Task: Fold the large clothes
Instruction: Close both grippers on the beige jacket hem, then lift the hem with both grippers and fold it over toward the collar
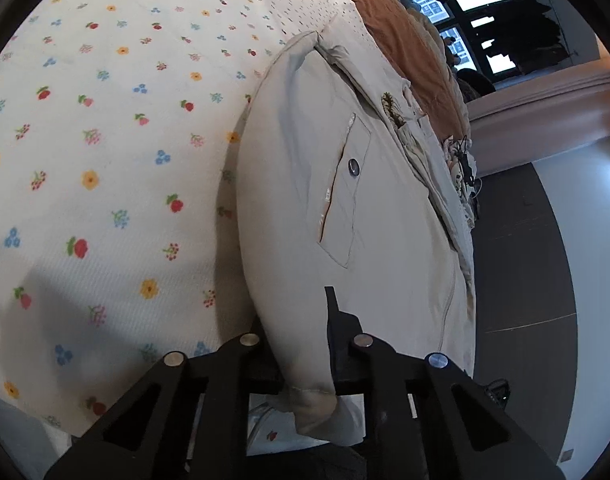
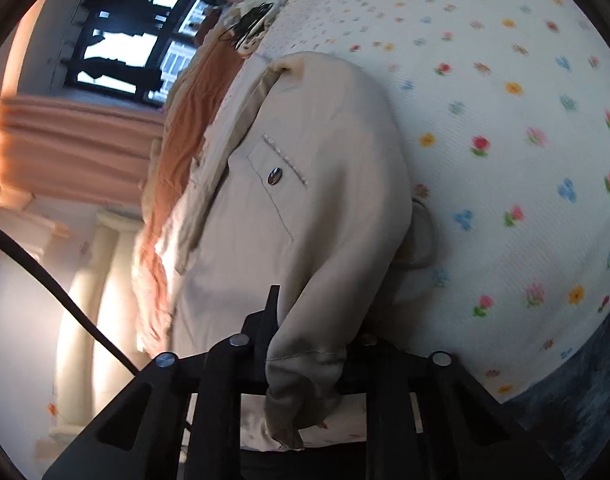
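Observation:
A large beige jacket (image 1: 345, 208) with a snap-button pocket (image 1: 352, 167) lies on a white bedspread with small flowers (image 1: 105, 140). My left gripper (image 1: 305, 344) is shut on a hem corner of the jacket, and the cloth bunches out behind the fingers. In the right wrist view the same jacket (image 2: 297, 216) shows its other pocket with a snap (image 2: 273, 176). My right gripper (image 2: 313, 344) is shut on another hem corner, with folded cloth hanging between the fingers. Both views are tilted sideways.
An orange quilted cloth (image 1: 405, 40) lies along the jacket's far side, also seen in the right wrist view (image 2: 185, 128). A dark window (image 1: 485, 28) and peach curtain (image 2: 73, 140) stand beyond. Grey floor (image 1: 525, 260) runs beside the bed. A black cable (image 2: 65, 296) crosses the right view.

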